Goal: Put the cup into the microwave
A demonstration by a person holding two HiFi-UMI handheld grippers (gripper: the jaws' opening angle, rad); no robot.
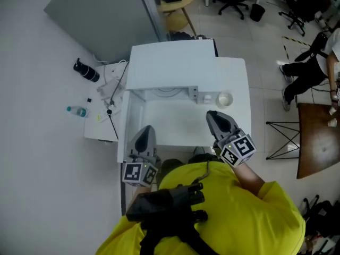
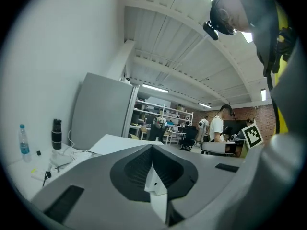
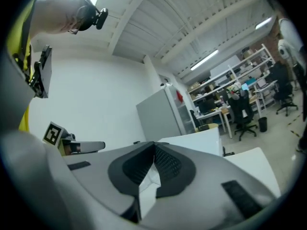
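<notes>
In the head view a white microwave (image 1: 172,65) stands at the back of a white table (image 1: 175,126). A small pale cup (image 1: 224,99) sits on the table just right of the microwave's front. My left gripper (image 1: 146,130) is at the table's near left edge and my right gripper (image 1: 212,116) is over the near right part, a short way in front of the cup. Both point away from me, level, with nothing between their jaws. The left gripper (image 2: 152,150) and the right gripper (image 3: 154,145) show their pads closed together. Neither gripper view shows the cup.
Left of the table a low white stand (image 1: 101,126) carries a black bottle (image 1: 86,70), a small water bottle (image 1: 77,111) and cables (image 1: 111,89). A grey cabinet (image 1: 101,15) stands behind. To the right are a brown table (image 1: 319,137), a folding stand (image 1: 281,139) and a person (image 1: 313,62).
</notes>
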